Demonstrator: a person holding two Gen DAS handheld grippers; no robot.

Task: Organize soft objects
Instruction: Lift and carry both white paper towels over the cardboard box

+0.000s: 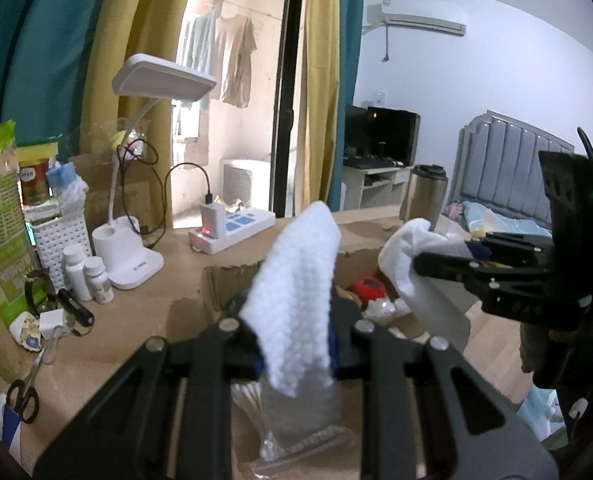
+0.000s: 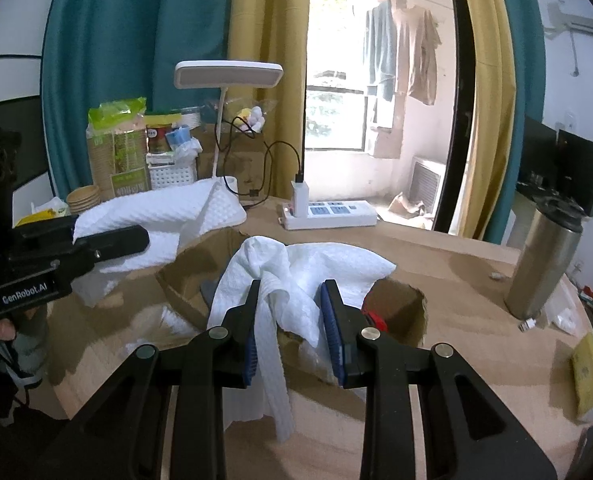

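Left gripper (image 1: 296,344): jaws pinching white cloth (image 1: 296,300)
Right gripper (image 2: 292,328): jaws clamped on the same cloth
Cloth: held above box (image 2: 396,304)
Box: on table (image 2: 456,264)

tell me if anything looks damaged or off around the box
The cardboard box has ragged, torn edges along its opening instead of clean flaps. A white cloth held by both the left gripper and right gripper hangs bunched and twisted over it, not folded flat.
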